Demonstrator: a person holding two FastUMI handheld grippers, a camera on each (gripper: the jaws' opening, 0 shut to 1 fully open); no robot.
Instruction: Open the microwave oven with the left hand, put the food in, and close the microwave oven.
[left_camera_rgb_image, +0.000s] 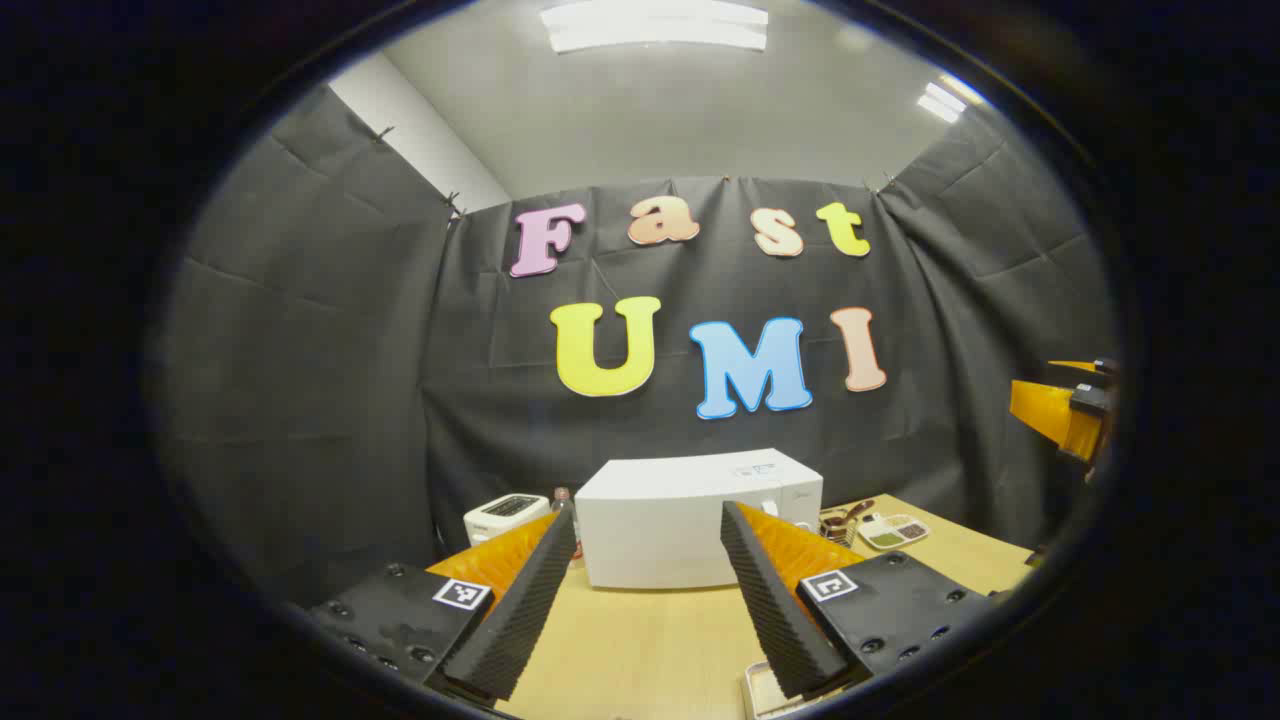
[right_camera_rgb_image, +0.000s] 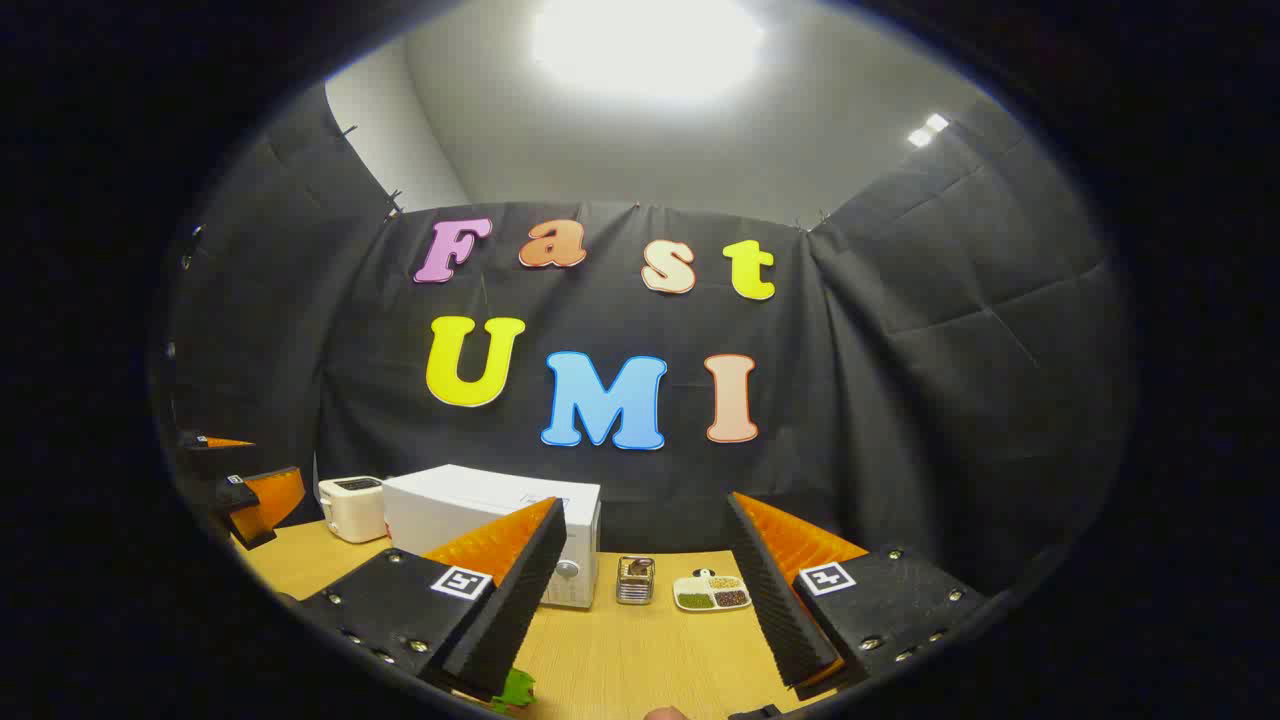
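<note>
Against the black cloth at the back of the wooden table (left_camera_rgb_image: 640, 650) stood the white microwave oven (left_camera_rgb_image: 690, 525), its door shut. In the left gripper view, the left gripper (left_camera_rgb_image: 648, 600) hung in front of the microwave oven and clear of it, its two ridged black fingers (left_camera_rgb_image: 525, 610) spread wide with nothing between them but bare tabletop. To the left of the microwave oven sat a small white toaster (left_camera_rgb_image: 505, 517), and a bottle (left_camera_rgb_image: 563, 497) stood between the two. To the right of the microwave oven lay a divided dish of grains (left_camera_rgb_image: 893, 530) with a small metal holder (left_camera_rgb_image: 838, 522) just beside it. A pale tray corner (left_camera_rgb_image: 762, 690) showed at the bottom of that view, nearer than the microwave oven and touching neither finger as far as could be told. Far off to the right of the microwave oven, an orange part of the right gripper (left_camera_rgb_image: 1060, 412) showed at the edge.

In the right gripper view, the right gripper (right_camera_rgb_image: 640, 610) was also held short of the microwave oven (right_camera_rgb_image: 495, 525), off its right front corner, with its fingers (right_camera_rgb_image: 520, 600) parted and empty. A green piece of food (right_camera_rgb_image: 517, 688) lay on the table (right_camera_rgb_image: 620, 650) under the inner finger, well in front of the microwave oven. Whether it touched the finger could not be told. The toaster (right_camera_rgb_image: 352, 507) stood to the left of the microwave oven, the metal holder (right_camera_rgb_image: 635, 580) and grain dish (right_camera_rgb_image: 712, 592) to its right, and the left gripper (right_camera_rgb_image: 250, 500) appeared beyond the toaster.
</note>
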